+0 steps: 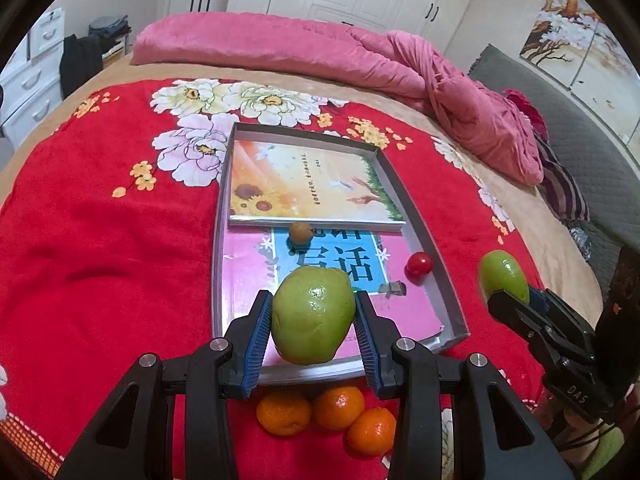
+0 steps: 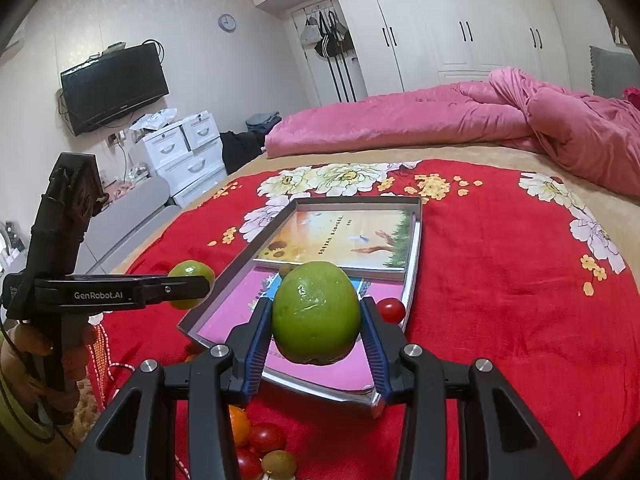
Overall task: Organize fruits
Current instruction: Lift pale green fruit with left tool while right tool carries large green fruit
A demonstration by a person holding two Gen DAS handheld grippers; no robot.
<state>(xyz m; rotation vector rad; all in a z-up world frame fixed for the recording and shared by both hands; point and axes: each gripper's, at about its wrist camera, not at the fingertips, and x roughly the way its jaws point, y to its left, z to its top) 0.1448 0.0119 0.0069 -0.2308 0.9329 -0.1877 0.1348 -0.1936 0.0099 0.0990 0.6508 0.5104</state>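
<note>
Two books lie in grey tray on bed's red blanket, small brown fruit and cherry tomato on top. Left gripper angled down over tray's near edge, jaws clenched on green fruit. Right gripper beside tray, jaws gripping second green fruit. Three oranges on blanket before tray. "GenRobot.AI" on left gripper.

My left gripper holds a fruit above the near end of the tray. Ahead of it in the tray, a small fruit sits against a book; a tomato lies ahead to the right. Three oranges lie below on the bed. My right gripper holds another fruit to the right, outside the tray.
</note>
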